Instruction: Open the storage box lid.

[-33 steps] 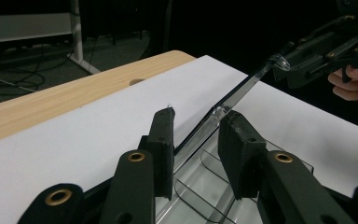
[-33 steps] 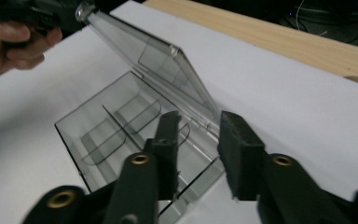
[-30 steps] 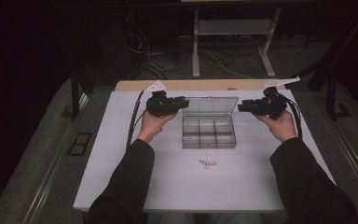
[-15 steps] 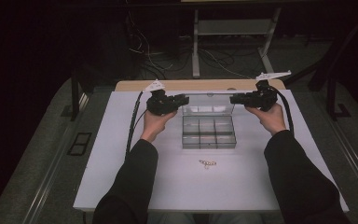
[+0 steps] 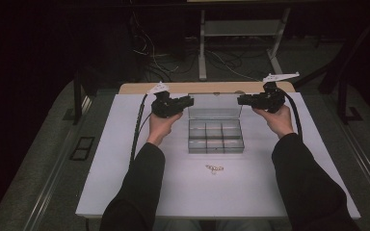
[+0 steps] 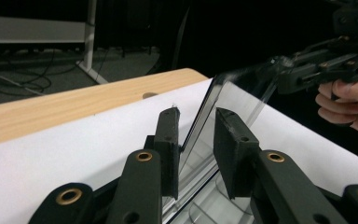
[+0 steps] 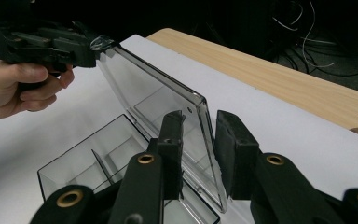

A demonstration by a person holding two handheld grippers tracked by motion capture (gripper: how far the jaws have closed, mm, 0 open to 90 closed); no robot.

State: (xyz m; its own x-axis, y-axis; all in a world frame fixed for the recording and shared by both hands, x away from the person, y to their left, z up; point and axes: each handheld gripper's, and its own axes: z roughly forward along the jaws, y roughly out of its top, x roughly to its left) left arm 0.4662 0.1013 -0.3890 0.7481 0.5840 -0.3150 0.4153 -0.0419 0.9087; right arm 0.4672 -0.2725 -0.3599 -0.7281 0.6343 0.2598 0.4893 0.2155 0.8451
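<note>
- Jaws of the left gripper (image 6: pixel 196 130) straddle one end edge of the raised lid (image 7: pixel 168 100); they have just been closing, a gap shows beside the lid, and whether the pads press on it cannot be told.
- Jaws of the right gripper (image 7: pixel 199 133) straddle the opposite end edge of the lid in the same way, also just closing, with a gap on the right pad's side; a firm clamp cannot be told.
- Table (image 5: pixel 125 144): white top, with a wooden strip (image 5: pixel 212 87) along its far edge.
- Box (image 5: pixel 216 135): clear plastic, divided into compartments, standing at the middle of the table between the two hands.
- Lid: clear, hinged at the far side of the box, tilted up and open, its two ends lying between the two pairs of jaws.
- Small metal piece (image 5: pixel 214 168): on the table just in front of the box, apart from it; its kind is too small to tell.
</note>
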